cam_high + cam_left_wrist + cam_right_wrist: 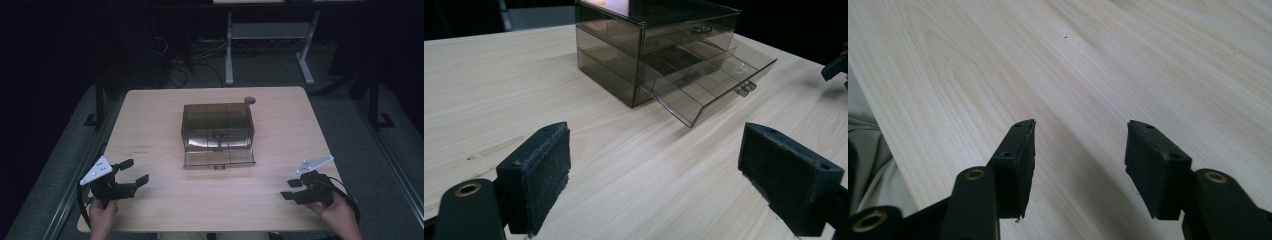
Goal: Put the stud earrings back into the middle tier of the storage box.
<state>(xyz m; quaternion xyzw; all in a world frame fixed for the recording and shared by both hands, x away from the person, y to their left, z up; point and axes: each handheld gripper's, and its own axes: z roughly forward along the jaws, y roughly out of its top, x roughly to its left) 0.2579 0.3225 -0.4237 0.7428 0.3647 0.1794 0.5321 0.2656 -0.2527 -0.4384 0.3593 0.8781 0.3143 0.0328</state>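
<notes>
A smoky clear plastic drawer box (218, 127) stands in the middle of the pale wooden table (150, 125). Its bottom drawer (219, 158) is pulled out toward me, and it looks empty. In the left gripper view the box (649, 45) sits ahead with the drawer (719, 80) sticking out to the right. My left gripper (136, 171) rests near the front left of the table, open, with nothing between its jaws (654, 175). My right gripper (291, 189) is at the front right, also open and empty (1080, 150), pointing at bare wood.
A small dark round object (249, 100) lies on the table just behind the box's right corner. Beyond the table stand a desk frame (270, 45) and cables (185, 65) on the dark floor. The table's front edge (200, 231) is close to both hands.
</notes>
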